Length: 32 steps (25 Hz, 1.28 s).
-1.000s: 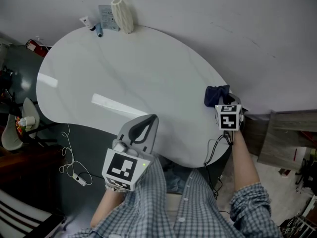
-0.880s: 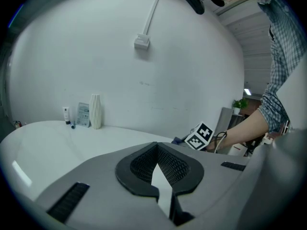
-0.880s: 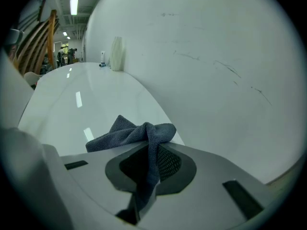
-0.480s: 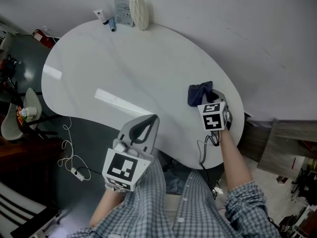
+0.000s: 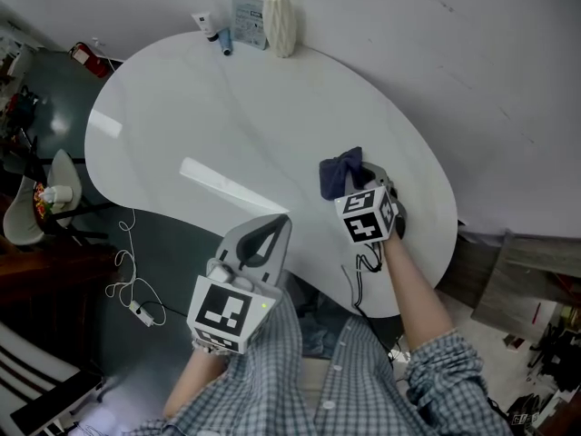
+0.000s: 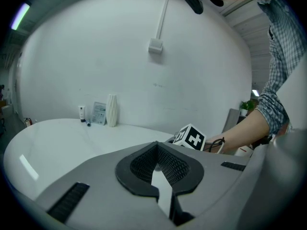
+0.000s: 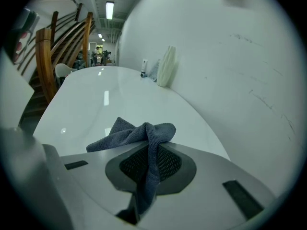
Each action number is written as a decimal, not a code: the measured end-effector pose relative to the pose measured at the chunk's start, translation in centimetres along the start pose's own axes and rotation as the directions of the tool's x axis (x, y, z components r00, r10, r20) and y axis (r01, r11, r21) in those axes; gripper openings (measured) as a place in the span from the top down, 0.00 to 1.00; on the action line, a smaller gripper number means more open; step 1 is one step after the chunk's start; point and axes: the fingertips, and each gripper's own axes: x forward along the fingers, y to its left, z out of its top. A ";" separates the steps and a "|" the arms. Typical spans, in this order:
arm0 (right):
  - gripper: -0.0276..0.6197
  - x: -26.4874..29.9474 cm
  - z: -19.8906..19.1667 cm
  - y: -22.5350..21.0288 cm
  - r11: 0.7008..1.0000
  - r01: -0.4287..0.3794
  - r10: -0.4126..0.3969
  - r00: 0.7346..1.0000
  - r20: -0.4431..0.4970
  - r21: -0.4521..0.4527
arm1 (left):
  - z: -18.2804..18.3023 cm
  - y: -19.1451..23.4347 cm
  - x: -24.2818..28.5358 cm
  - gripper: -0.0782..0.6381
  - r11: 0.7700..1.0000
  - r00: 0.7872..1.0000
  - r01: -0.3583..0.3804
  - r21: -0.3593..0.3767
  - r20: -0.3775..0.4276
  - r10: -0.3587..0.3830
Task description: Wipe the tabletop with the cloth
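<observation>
While the dark blue cloth (image 5: 341,174) is lying bunched up on the white tabletop (image 5: 227,125), near its right end, the right gripper (image 5: 368,189) is pinching one fold of it tight between its jaws. The left gripper (image 5: 272,223) is hanging by the table's near edge, its jaws closed together on nothing. A white vase (image 5: 280,23), a small packet (image 5: 247,21) and a little tube (image 5: 205,23) are sitting at the far edge, by the wall.
</observation>
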 end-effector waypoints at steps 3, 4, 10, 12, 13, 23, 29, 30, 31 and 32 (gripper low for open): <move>0.92 0.8 1.4 1.1 0.998 -0.003 0.004 1.000 0.012 -0.070 | -0.1 0.4 -0.1 0.88 1.000 1.000 -0.001 -0.002 -0.004 0.001; 0.92 1.0 1.8 1.4 0.996 0.000 0.002 1.000 0.013 -0.094 | -0.1 0.6 -0.1 0.88 1.000 1.000 -0.003 -0.004 -0.004 0.003; 0.92 2.4 3.1 1.3 0.984 0.024 -0.024 1.000 0.006 -0.174 | -0.3 1.1 0.2 0.88 1.000 1.000 -0.008 -0.013 -0.012 0.008; 0.92 2.9 3.5 0.8 0.987 0.029 -0.027 1.000 0.012 -0.155 | -0.3 1.1 0.4 0.88 1.000 1.000 -0.011 -0.021 -0.011 0.011; 0.92 3.2 3.8 0.5 0.989 0.033 -0.031 0.999 0.015 -0.145 | -0.3 1.1 0.5 0.88 1.000 1.000 -0.009 -0.021 -0.014 0.009; 0.92 6.2 5.7 -4.2 0.992 0.092 -0.088 0.995 0.044 -0.087 | -1.1 0.2 0.7 0.88 0.999 0.999 -0.011 -0.048 -0.035 0.009; 0.92 7.0 4.9 -8.7 0.991 0.131 -0.131 0.991 0.001 -0.011 | -1.2 -0.2 1.3 0.88 0.999 0.999 0.007 -0.036 -0.053 -0.009; 0.92 7.0 4.5 -9.5 0.990 0.141 -0.141 0.990 -0.010 0.002 | -1.0 -0.3 1.4 0.88 0.999 0.999 0.010 -0.036 -0.047 -0.011; 0.92 6.9 4.1 -10.4 0.988 0.153 -0.152 0.988 -0.021 0.014 | -0.8 -0.3 1.5 0.88 0.999 0.999 0.013 -0.036 -0.042 -0.014; 0.92 6.8 3.7 -11.2 0.986 0.165 -0.164 0.986 -0.032 0.025 | -0.6 -0.4 1.6 0.88 0.999 0.999 0.018 -0.034 -0.038 -0.019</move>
